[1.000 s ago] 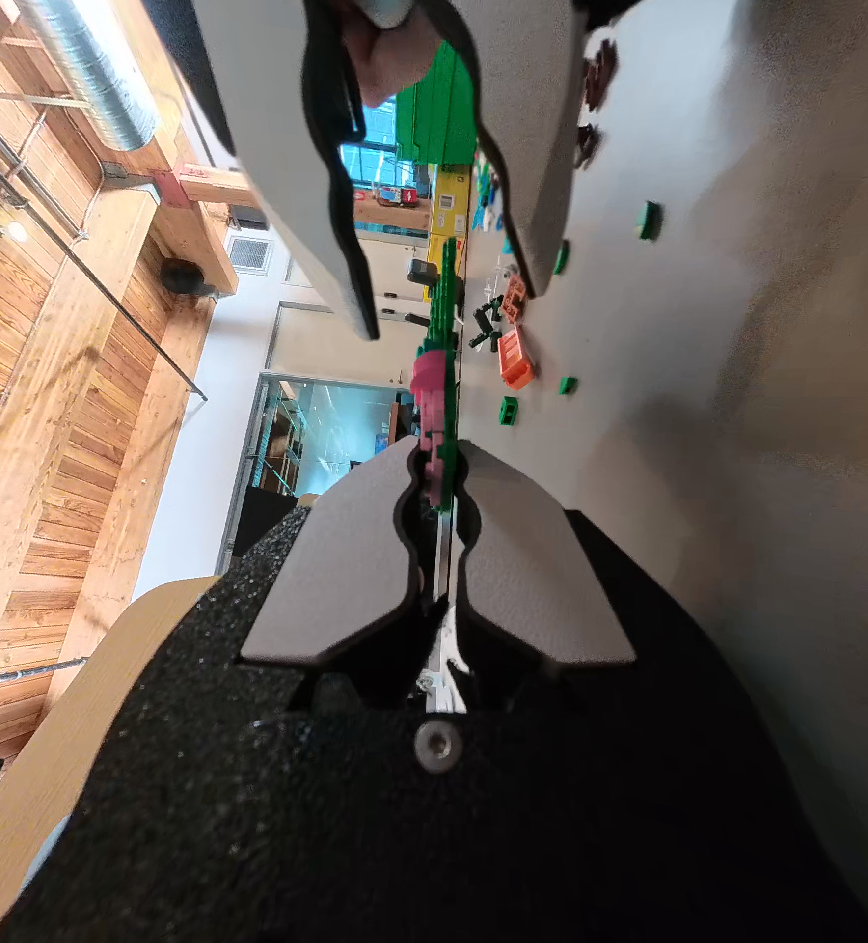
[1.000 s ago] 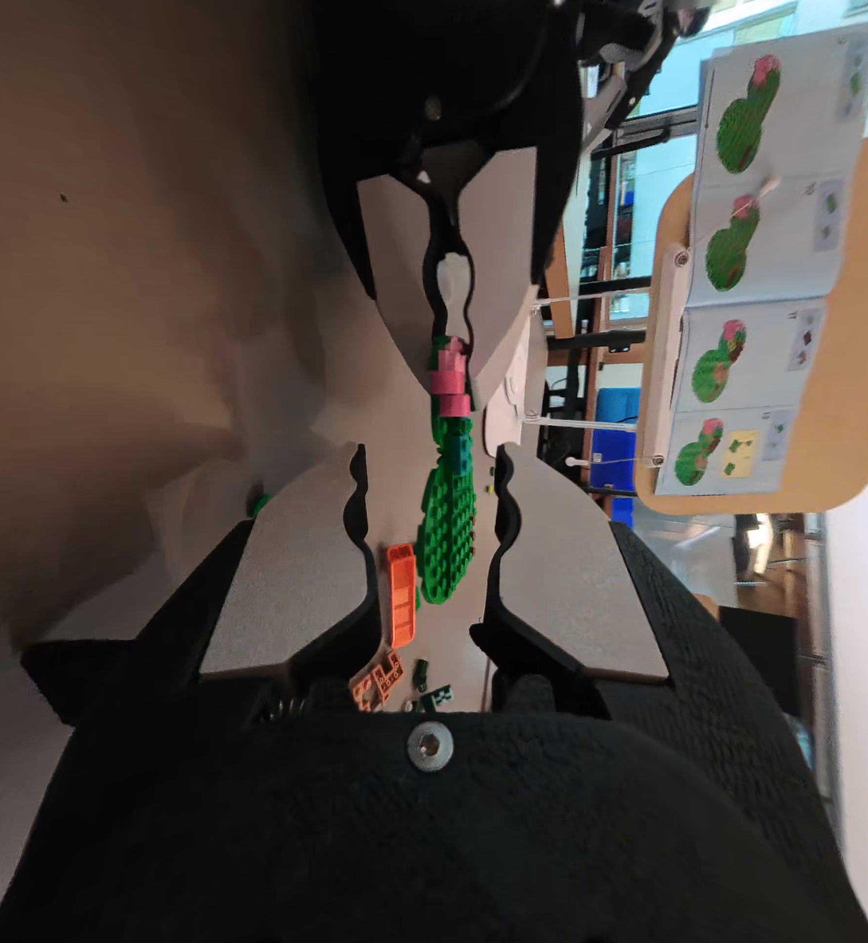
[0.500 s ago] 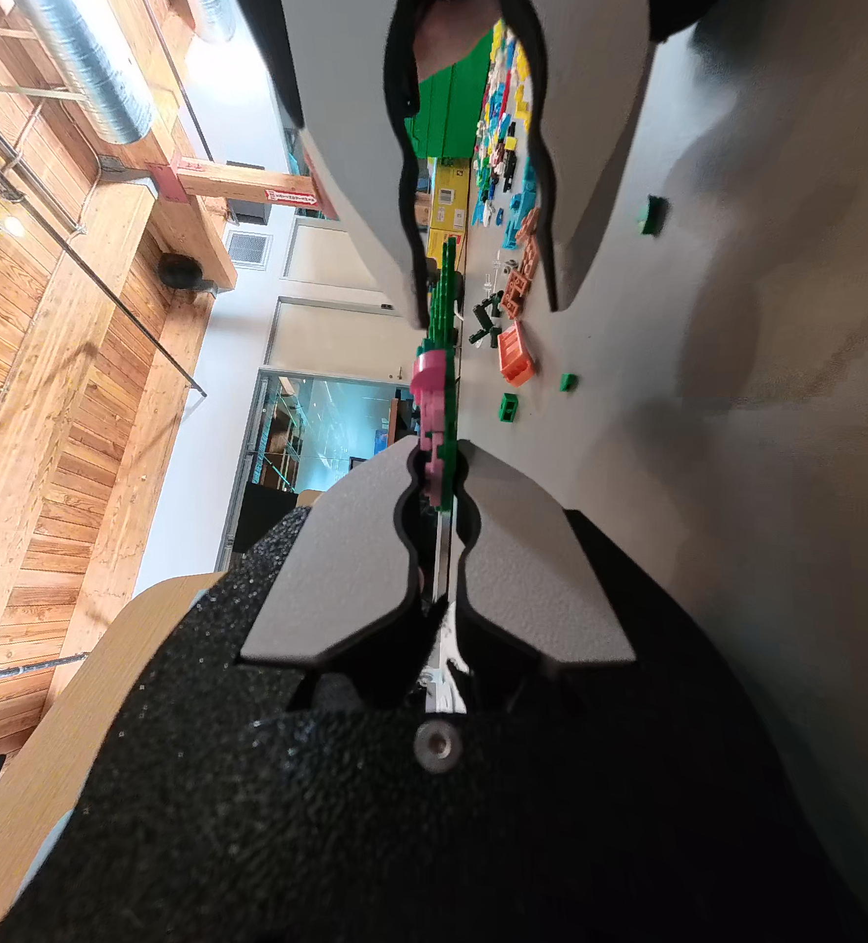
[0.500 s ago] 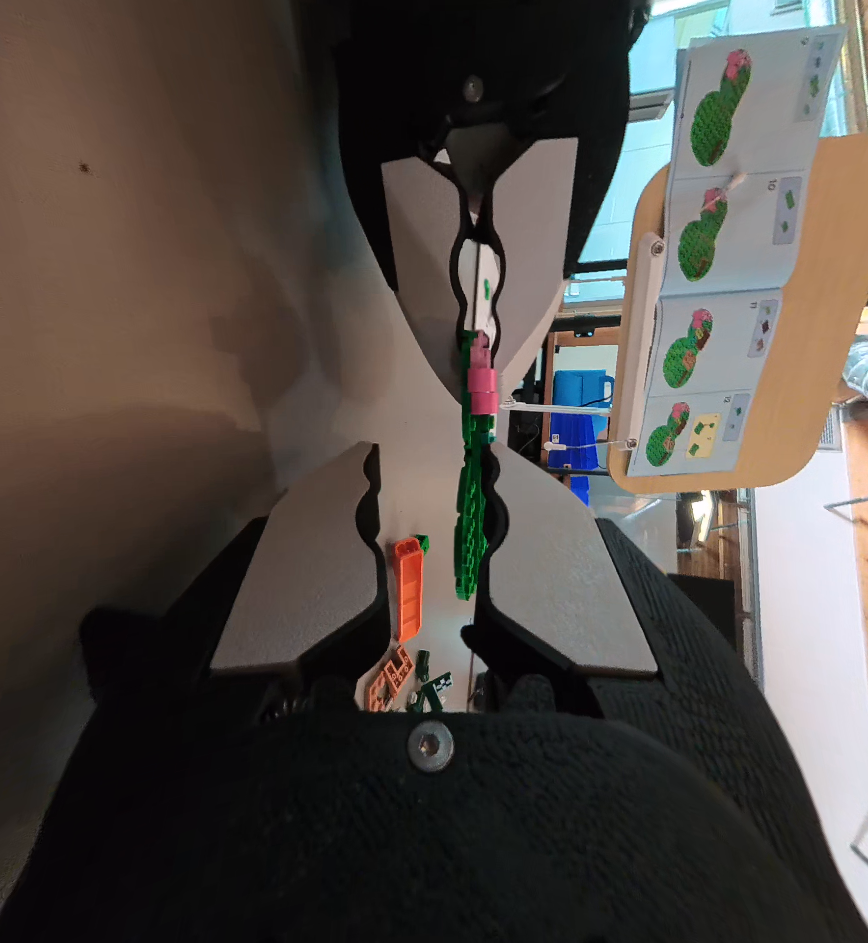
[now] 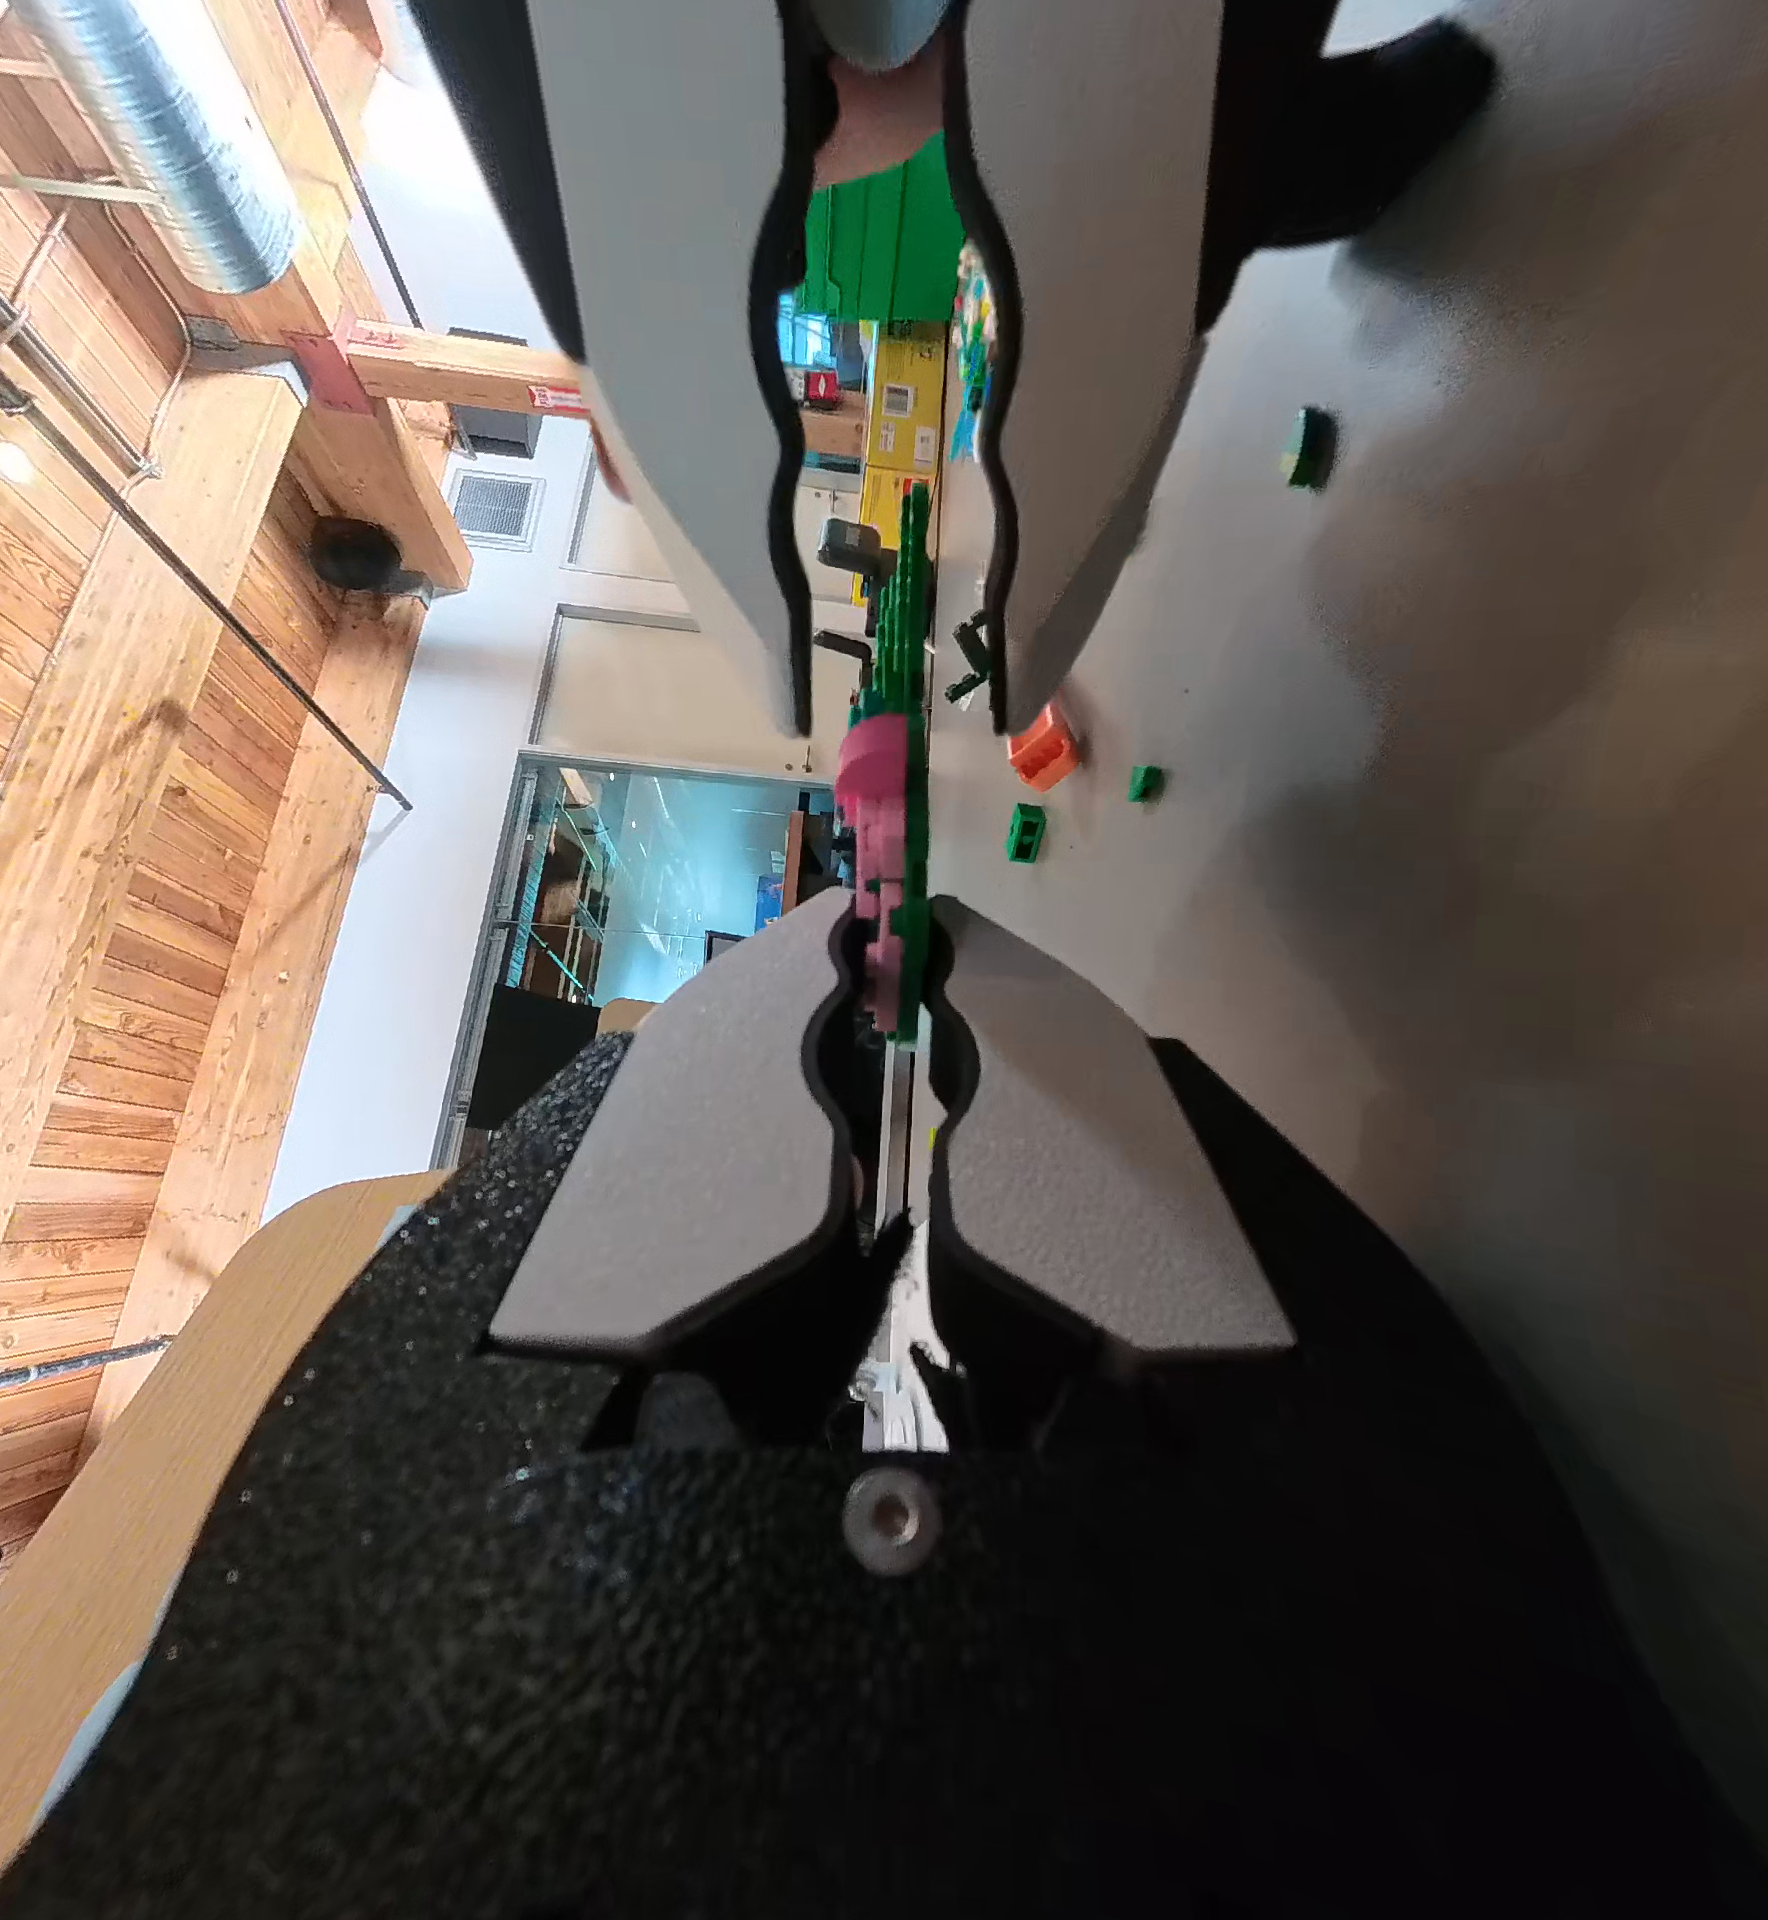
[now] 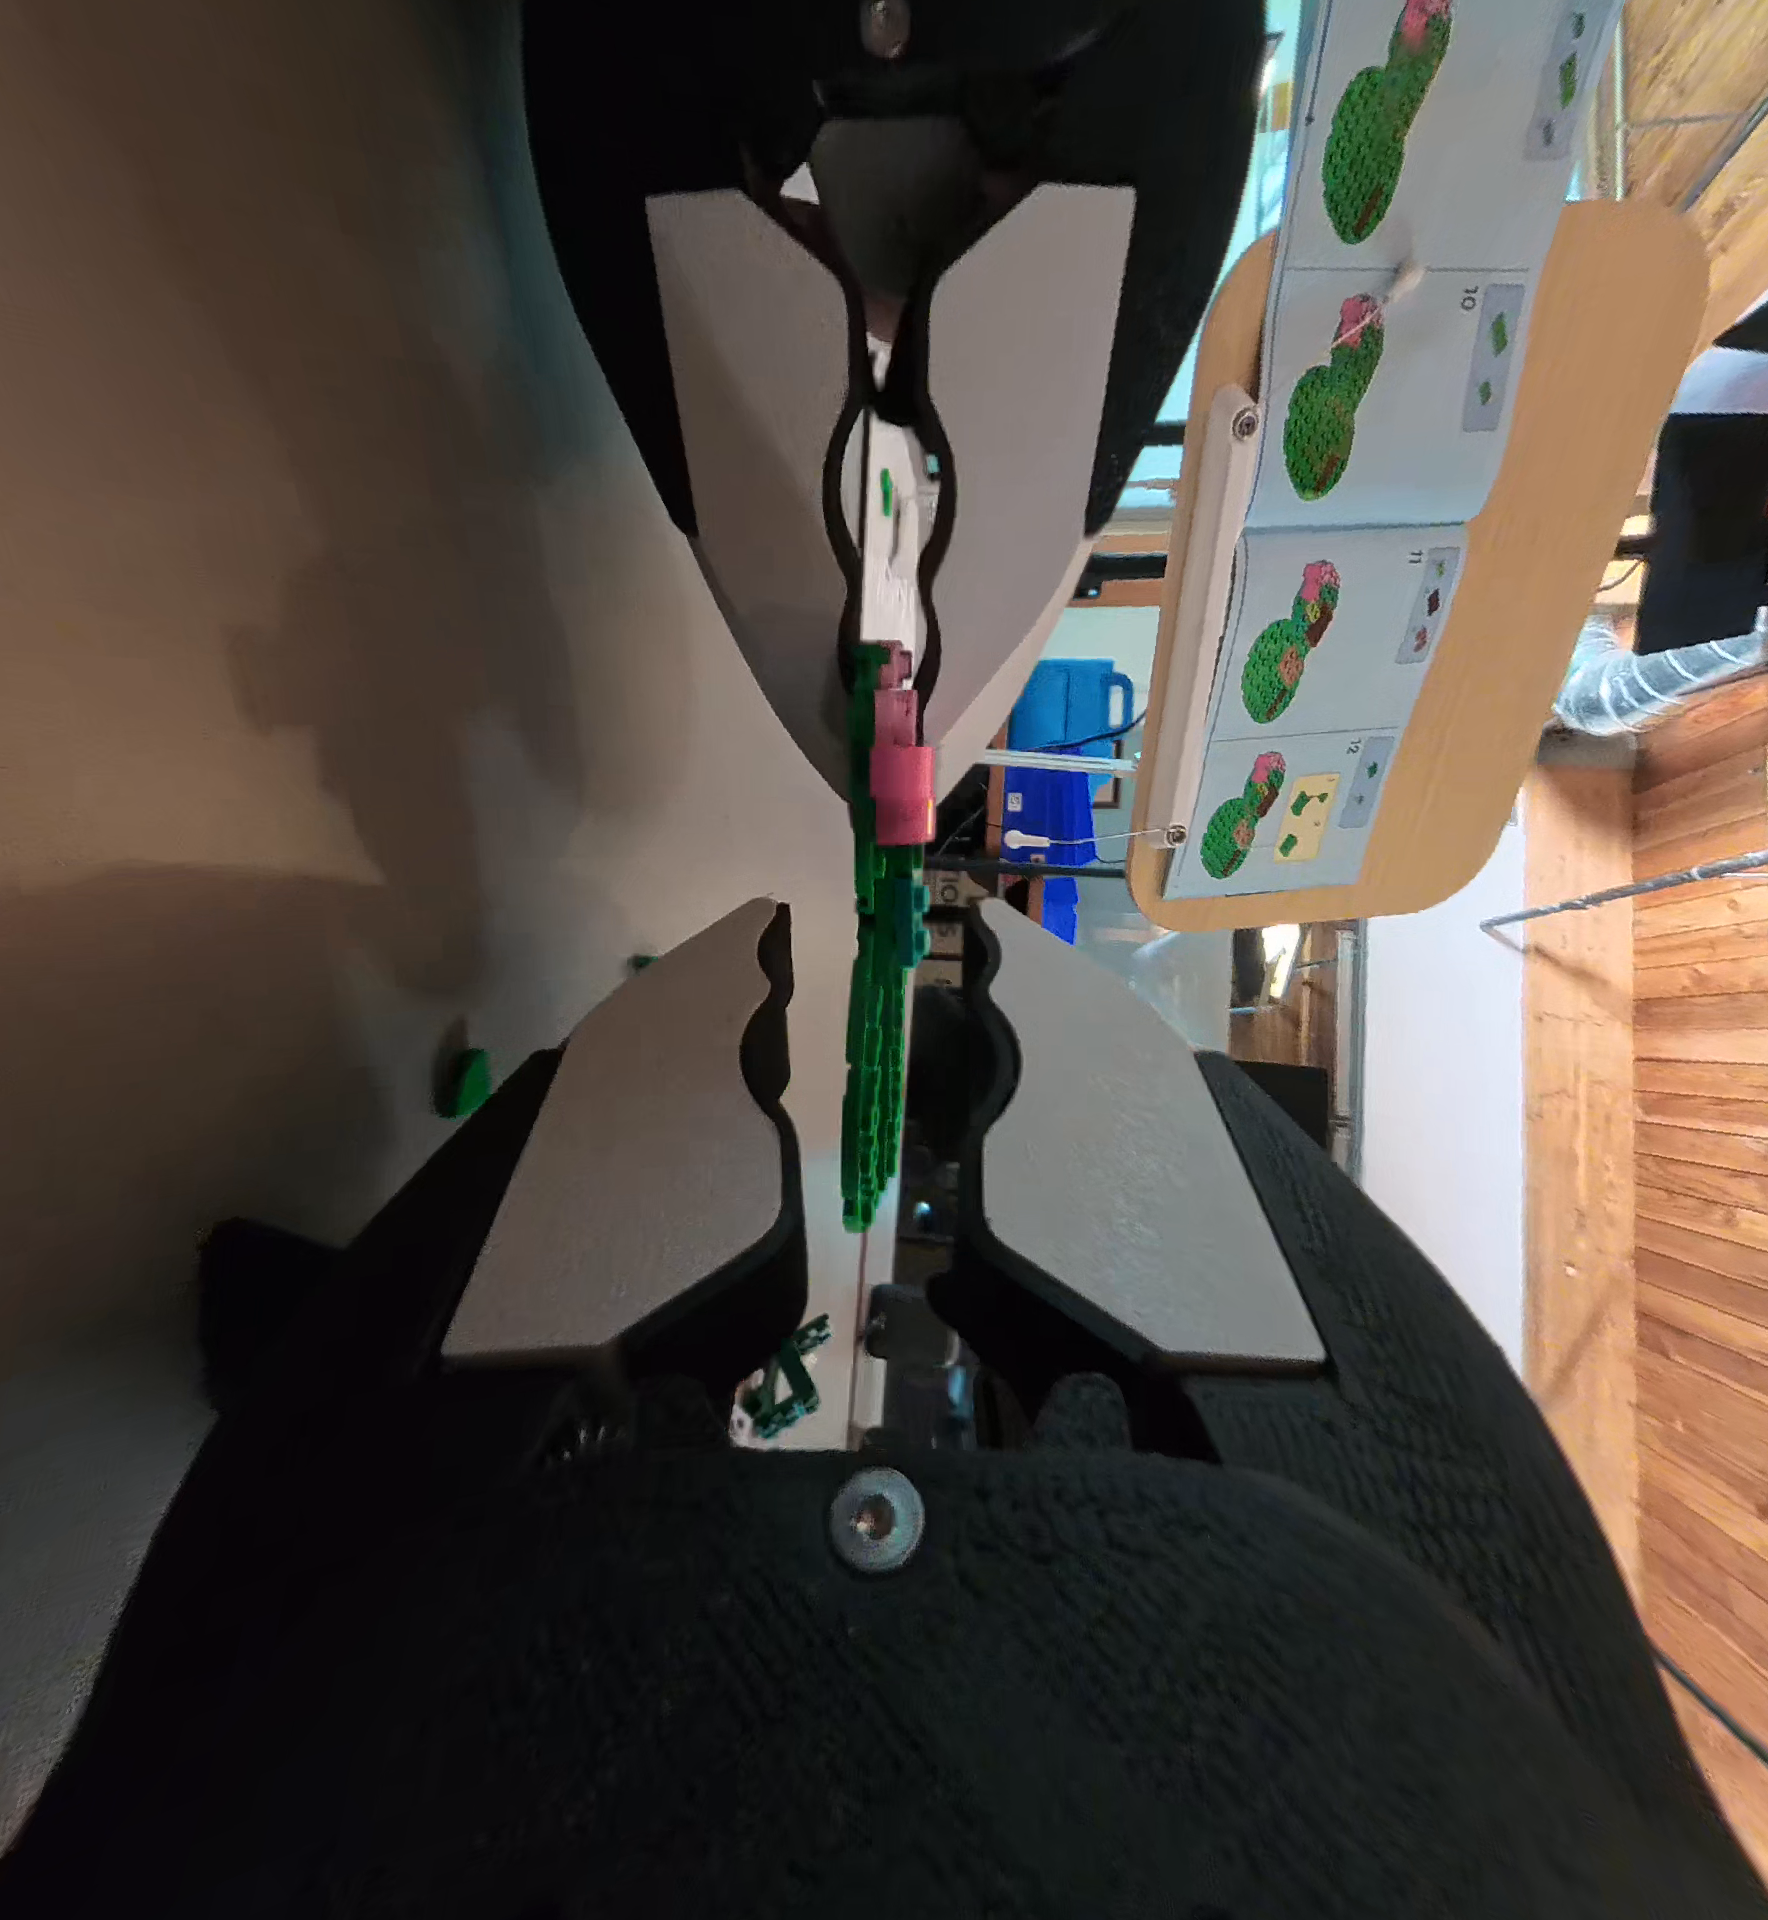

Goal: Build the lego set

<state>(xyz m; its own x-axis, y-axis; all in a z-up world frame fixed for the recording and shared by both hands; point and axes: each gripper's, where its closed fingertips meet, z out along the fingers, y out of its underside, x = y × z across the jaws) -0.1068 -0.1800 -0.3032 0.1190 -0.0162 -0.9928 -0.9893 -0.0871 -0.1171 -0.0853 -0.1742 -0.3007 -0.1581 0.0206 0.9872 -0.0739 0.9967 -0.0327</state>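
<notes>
— What lies beyond the table edge?

— A wall of wooden planks [image 5: 80,831] with a ribbed silver duct [image 5: 163,156] running under the ceiling beams, and a small white vent grille [image 5: 493,506] on the pale wall beside them.

— Anything further back?

— A glass partition [image 5: 651,883] with reflections, and yellow boxes [image 5: 901,416] by the table's far end.

— And from the other side?

— A blue bin [image 6: 1072,717] behind the wooden stand, more plank wall [image 6: 1711,1195], and a grey flexible duct [image 6: 1669,665] above it.
</notes>
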